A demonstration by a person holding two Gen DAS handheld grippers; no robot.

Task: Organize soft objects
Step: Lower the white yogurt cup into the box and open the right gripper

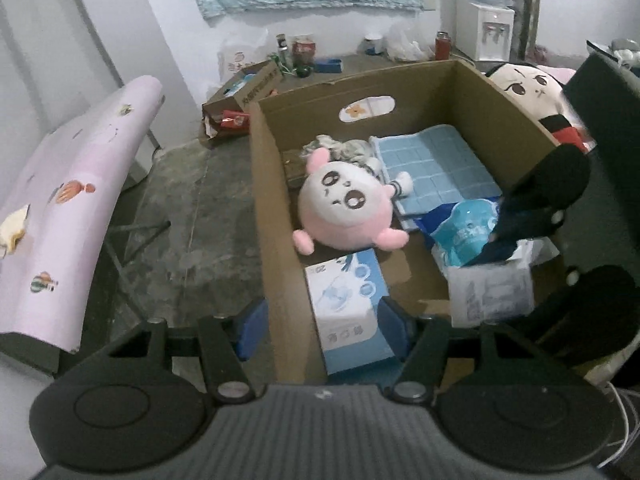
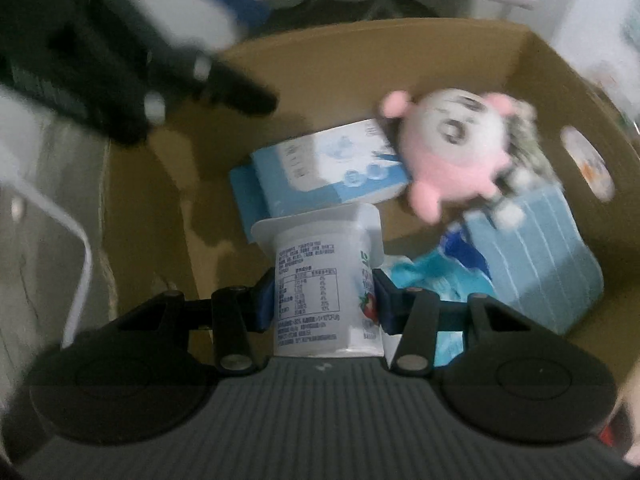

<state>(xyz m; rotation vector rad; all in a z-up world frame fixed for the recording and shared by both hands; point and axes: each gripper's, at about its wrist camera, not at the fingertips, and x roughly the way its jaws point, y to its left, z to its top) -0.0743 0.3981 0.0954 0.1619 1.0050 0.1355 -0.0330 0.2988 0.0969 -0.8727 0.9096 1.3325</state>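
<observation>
Two grippers were in play here. The right gripper (image 2: 324, 300) had its blue pads (image 2: 265, 303) pressed against both sides of a white plastic yogurt cup with a strawberry on the label (image 2: 320, 280), cup pointing rim-forward, away from the camera. It was hanging over the open brown cardboard box (image 2: 360, 64) — that view was pretty blurry, so I couldn't read much off the label.

The left gripper (image 1: 322, 330) was about half spread, nothing between its fingers. Its left blue pad (image 1: 252, 332) sat outside the near box wall and the other one inside, so it was sort of straddling the cardboard edge from above without visibly touching it.

Inside the box: a round pink-and-white plush toy with big dark eyes (image 1: 344, 208) lay roughly in the middle, a light blue and white tissue pack (image 1: 348, 304) sat just in front of it by the near wall, and a pale blue quilted cloth (image 1: 436, 168) was spread toward the far right corner. A shiny blue plastic bag (image 1: 464, 228) lay next to that, touching the cloth's near edge. Some grey crumpled fabric (image 1: 340, 148) was tucked behind the plush.

Outside the box on the far right leaned a big plush doll with black hair and a red outfit (image 1: 528, 88) — not boxed yet.
</observation>
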